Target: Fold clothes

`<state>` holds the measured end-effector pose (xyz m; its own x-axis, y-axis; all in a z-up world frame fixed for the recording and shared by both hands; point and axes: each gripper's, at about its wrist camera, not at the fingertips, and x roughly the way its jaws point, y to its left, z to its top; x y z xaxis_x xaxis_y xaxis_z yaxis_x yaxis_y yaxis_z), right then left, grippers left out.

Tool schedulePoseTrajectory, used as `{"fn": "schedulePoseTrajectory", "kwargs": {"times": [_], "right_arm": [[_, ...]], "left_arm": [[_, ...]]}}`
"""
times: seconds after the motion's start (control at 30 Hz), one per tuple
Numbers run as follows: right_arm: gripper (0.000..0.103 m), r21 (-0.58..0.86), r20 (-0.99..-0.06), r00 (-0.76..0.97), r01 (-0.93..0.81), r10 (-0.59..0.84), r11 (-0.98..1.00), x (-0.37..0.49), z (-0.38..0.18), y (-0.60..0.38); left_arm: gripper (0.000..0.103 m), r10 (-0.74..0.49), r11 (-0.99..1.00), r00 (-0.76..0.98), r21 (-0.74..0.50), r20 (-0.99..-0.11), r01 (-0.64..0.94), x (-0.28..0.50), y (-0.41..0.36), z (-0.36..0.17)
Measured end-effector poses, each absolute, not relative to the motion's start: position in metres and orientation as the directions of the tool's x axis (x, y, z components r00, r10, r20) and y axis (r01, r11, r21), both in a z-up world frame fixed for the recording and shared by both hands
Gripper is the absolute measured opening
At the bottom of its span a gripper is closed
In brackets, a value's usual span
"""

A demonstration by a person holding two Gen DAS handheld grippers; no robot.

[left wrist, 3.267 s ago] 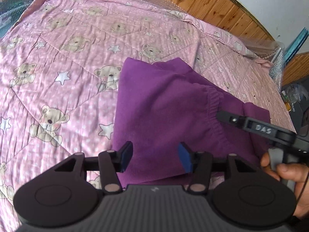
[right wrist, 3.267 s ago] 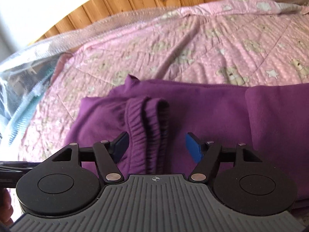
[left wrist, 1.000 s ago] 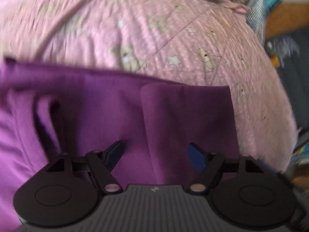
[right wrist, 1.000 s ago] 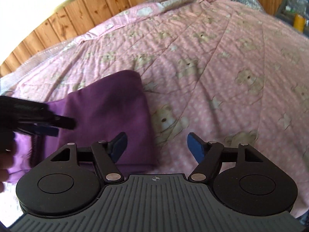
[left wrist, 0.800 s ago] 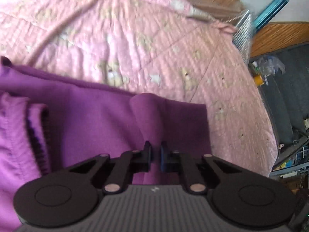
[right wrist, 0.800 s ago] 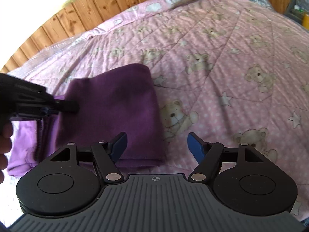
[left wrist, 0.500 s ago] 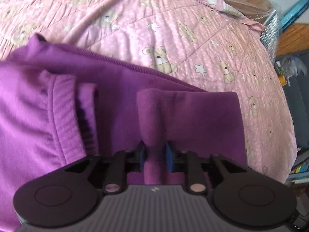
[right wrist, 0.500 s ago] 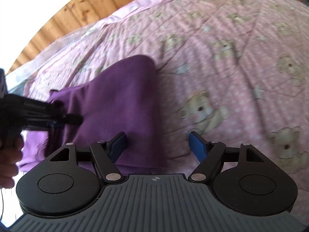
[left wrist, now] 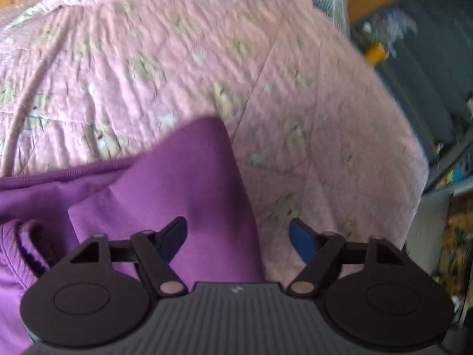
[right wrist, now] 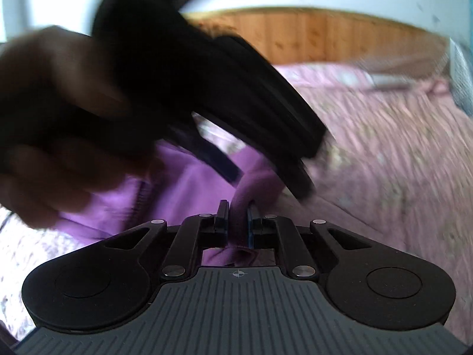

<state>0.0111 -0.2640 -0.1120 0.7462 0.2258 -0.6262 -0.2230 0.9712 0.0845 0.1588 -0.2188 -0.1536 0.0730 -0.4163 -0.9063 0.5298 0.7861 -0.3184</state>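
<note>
A purple garment [left wrist: 183,183] lies partly folded on the pink bedspread [left wrist: 295,103], with its gathered cuff at the lower left of the left wrist view. My left gripper [left wrist: 238,236] is open, its jaws wide apart over the garment's right edge. In the right wrist view my right gripper [right wrist: 238,222] is shut on a raised fold of the purple garment [right wrist: 254,186]. The left gripper [right wrist: 267,173] and the hand holding it loom blurred just ahead of the right one, hiding much of the garment.
The bedspread with teddy bears and stars covers the bed [right wrist: 384,153]. A wooden headboard [right wrist: 310,38] runs behind it. The bed's right edge drops to a dark floor with clutter [left wrist: 414,59] in the left wrist view.
My left gripper has let go of the fold and opened. My right gripper has swung in beside it and shut on the purple fabric. Both views are blurred by motion.
</note>
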Motion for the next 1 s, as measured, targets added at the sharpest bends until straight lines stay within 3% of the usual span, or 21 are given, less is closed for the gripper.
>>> {"fn": "schedulePoseTrajectory", "kwargs": {"times": [0.03,0.07,0.1,0.13,0.17,0.2,0.23,0.3,0.37,0.43,0.53,0.67,0.7,0.77,0.9,1.0], "right_arm": [[0.009,0.082,-0.620,0.749,-0.233,0.232,0.969,0.011,-0.112,-0.256],[0.010,0.076,-0.619,0.752,-0.229,0.226,0.970,0.010,-0.114,-0.249],[0.012,0.069,-0.617,0.757,-0.223,0.218,0.972,0.010,-0.117,-0.242],[0.037,0.054,-0.609,0.769,-0.204,0.194,0.978,0.008,-0.119,-0.235],[0.080,0.027,-0.609,0.778,-0.174,0.154,0.984,0.008,-0.122,-0.226],[0.095,0.009,-0.618,0.774,-0.171,0.139,0.985,0.011,-0.128,-0.215],[0.097,-0.010,-0.626,0.770,-0.167,0.124,0.986,0.014,-0.133,-0.204],[0.084,-0.044,-0.643,0.760,-0.164,0.098,0.985,0.021,-0.144,-0.183],[0.043,-0.051,-0.674,0.730,-0.199,0.114,0.979,0.034,-0.156,-0.160],[0.022,-0.103,-0.680,0.725,-0.238,0.106,0.966,0.040,-0.160,-0.136],[0.020,-0.192,-0.640,0.762,-0.282,0.098,0.940,0.034,-0.151,-0.103],[0.024,-0.275,-0.668,0.737,-0.373,0.103,0.886,0.033,-0.157,-0.071],[0.028,-0.259,-0.691,0.714,-0.389,0.112,0.884,0.039,-0.158,-0.069],[0.045,-0.183,-0.731,0.663,-0.414,0.158,0.892,0.049,-0.155,-0.070],[0.047,-0.100,-0.781,0.594,-0.424,0.193,0.900,0.066,-0.144,-0.076],[0.047,-0.127,-0.799,0.578,-0.432,0.166,0.893,0.070,-0.142,-0.076]], "left_arm": [[0.037,-0.398,0.784,0.066,-0.301,-0.915,0.543,0.158,-0.214,-0.157],[0.014,-0.404,0.787,0.066,-0.310,-0.913,0.534,0.159,-0.201,-0.156],[0.014,-0.410,0.790,0.066,-0.318,-0.910,0.524,0.161,-0.188,-0.155],[0.014,-0.418,0.794,0.067,-0.328,-0.906,0.512,0.163,-0.174,-0.153],[0.013,-0.436,0.798,0.076,-0.347,-0.897,0.493,0.164,-0.156,-0.146],[0.013,-0.456,0.801,0.085,-0.367,-0.886,0.473,0.165,-0.138,-0.139],[0.013,-0.484,0.799,0.092,-0.397,-0.870,0.452,0.167,-0.119,-0.132],[0.013,-0.531,0.790,0.120,-0.440,-0.838,0.427,0.171,-0.082,-0.117],[0.013,-0.553,0.790,0.162,-0.452,-0.817,0.414,0.176,-0.053,-0.107],[0.012,-0.546,0.810,0.200,-0.452,-0.813,0.374,0.178,-0.014,-0.107],[0.012,-0.543,0.831,0.247,-0.473,-0.802,0.292,0.180,0.047,-0.114],[0.012,-0.607,0.795,0.266,-0.579,-0.749,0.182,0.173,0.109,-0.156],[0.012,-0.618,0.785,0.264,-0.596,-0.740,0.169,0.172,0.117,-0.167],[0.012,-0.610,0.792,0.250,-0.590,-0.752,0.157,0.174,0.125,-0.186],[0.013,-0.636,0.770,0.247,-0.624,-0.731,0.134,0.173,0.140,-0.208],[0.013,-0.658,0.750,0.271,-0.645,-0.703,0.146,0.170,0.148,-0.203]]}}
